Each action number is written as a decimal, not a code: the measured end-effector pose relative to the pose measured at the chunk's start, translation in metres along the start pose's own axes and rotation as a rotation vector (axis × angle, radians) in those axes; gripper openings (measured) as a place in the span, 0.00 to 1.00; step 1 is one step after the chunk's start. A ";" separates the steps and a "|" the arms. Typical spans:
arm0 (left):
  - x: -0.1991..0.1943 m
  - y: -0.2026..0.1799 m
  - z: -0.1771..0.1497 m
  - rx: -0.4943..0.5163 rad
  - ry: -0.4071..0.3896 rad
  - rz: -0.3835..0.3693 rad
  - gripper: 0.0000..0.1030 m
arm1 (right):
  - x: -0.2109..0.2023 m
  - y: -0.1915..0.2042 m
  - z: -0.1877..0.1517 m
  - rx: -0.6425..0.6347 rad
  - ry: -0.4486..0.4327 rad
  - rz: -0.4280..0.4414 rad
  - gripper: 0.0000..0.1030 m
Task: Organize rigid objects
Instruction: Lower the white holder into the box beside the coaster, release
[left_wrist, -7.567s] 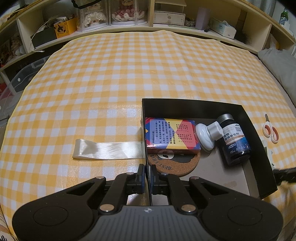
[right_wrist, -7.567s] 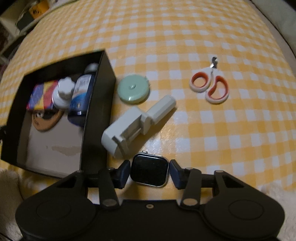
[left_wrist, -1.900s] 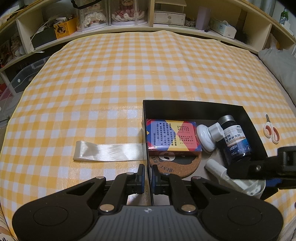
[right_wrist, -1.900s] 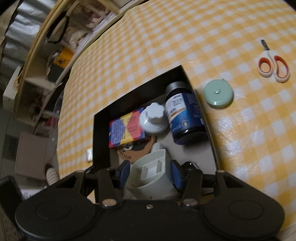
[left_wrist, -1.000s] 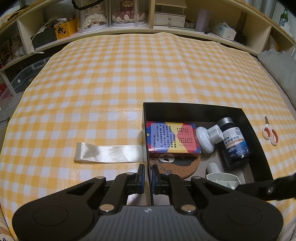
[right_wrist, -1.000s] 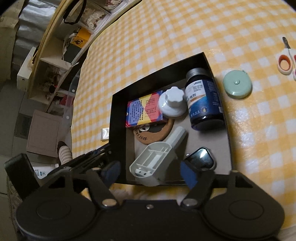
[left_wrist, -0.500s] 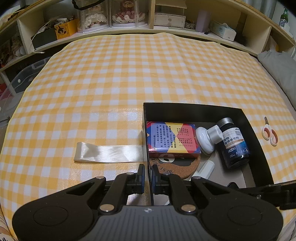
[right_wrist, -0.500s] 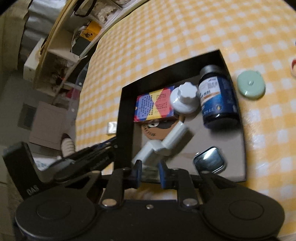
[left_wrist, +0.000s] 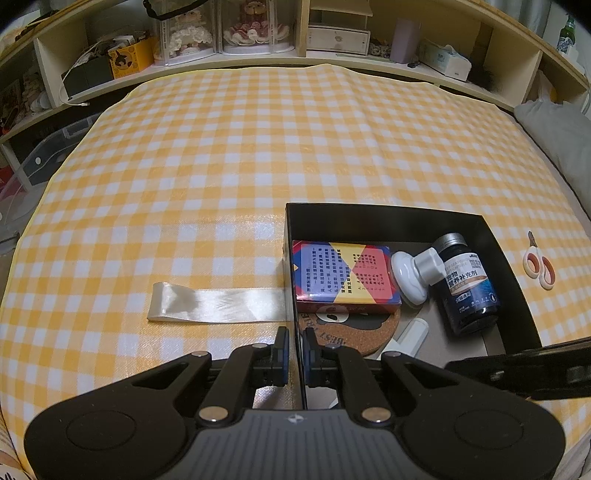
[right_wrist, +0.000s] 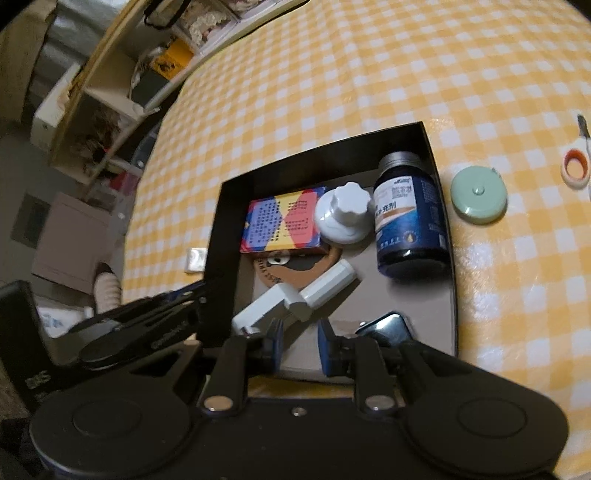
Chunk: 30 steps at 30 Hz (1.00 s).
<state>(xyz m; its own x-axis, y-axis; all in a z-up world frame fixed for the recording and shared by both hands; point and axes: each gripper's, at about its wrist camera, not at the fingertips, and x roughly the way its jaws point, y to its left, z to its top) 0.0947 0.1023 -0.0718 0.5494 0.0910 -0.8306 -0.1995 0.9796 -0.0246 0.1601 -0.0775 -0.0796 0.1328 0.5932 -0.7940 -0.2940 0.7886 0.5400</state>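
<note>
- The left gripper is closed on the left wall of the black box, one finger outside and one inside.
- The right gripper is seen closed, with nothing between its pads, above the near edge of the box.
- Inside the box, a colourful card box is laid at the back, partly on a round cork coaster.
- A white knob-shaped piece is wedged between the card box and a dark blue bottle lying on its side.
- A white plastic holder is laid slantwise across the coaster's near edge, and a smartwatch is seen near the front of the box.
- Outside, a green round tape measure rests just beside the right wall.
- Small orange-and-white scissors lie farther right on the checked cloth.
- A pale ribbon is stretched from the left wall.
</note>
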 end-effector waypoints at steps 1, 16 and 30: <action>0.000 0.000 0.000 -0.002 0.000 -0.001 0.09 | 0.004 0.001 0.002 -0.008 0.010 -0.008 0.21; 0.000 0.001 -0.002 -0.002 0.002 -0.001 0.09 | 0.048 -0.019 0.014 0.209 0.025 0.105 0.22; 0.000 0.002 -0.002 -0.003 0.002 -0.003 0.09 | 0.031 -0.001 0.021 0.069 -0.026 0.051 0.26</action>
<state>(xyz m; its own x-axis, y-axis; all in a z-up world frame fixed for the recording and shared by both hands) 0.0931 0.1037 -0.0730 0.5481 0.0874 -0.8318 -0.2005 0.9793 -0.0292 0.1840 -0.0568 -0.0987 0.1444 0.6359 -0.7582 -0.2355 0.7662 0.5978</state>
